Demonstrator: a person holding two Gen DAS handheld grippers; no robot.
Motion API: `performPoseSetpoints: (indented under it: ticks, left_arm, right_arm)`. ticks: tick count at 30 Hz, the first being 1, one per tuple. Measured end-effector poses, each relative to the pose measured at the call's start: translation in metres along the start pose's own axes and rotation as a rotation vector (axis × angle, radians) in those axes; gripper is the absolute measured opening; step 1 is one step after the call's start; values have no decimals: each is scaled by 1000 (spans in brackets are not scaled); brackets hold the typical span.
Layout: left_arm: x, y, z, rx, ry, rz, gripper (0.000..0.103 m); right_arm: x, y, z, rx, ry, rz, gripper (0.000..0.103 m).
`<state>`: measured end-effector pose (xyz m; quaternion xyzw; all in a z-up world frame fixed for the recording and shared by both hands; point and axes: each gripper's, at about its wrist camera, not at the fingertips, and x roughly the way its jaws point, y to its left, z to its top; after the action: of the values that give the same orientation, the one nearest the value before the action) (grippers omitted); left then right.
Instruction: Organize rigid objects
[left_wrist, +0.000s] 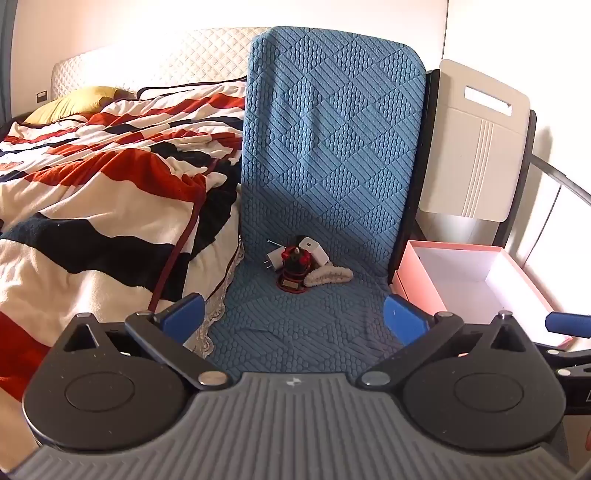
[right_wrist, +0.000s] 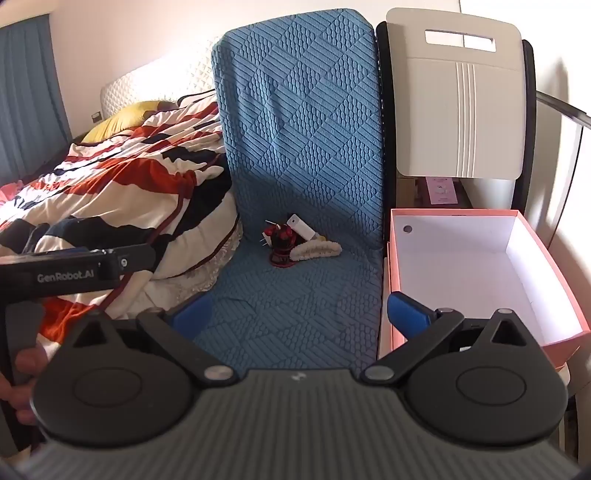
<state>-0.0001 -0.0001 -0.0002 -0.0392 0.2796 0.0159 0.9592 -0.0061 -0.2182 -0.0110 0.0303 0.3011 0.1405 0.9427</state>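
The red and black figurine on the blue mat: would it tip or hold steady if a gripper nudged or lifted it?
The red and black figurine stands upright on a round base, tall for its footprint, so a high nudge probably tips it. It looks rigid. Its thin protruding parts may be fragile. The white charger behind may shift too.

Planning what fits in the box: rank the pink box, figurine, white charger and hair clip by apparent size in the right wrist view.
1. pink box, by far the largest, though it is nearer the camera.
2. hair clip and figurine: look alike in size, so unranked.
3. white charger, but partly hidden.
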Motion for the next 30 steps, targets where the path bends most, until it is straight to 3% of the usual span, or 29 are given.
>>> performPoseSetpoints:
  ticks: [8,30]
  left_arm:
    - [-5,2,7,-21,-4,-10,103]
    - [0,3,9,-32,-10,-4,103]
  right_arm:
    - [1,0,1,9,34,4,103]
    - [0,2,6,-13,20,9,103]
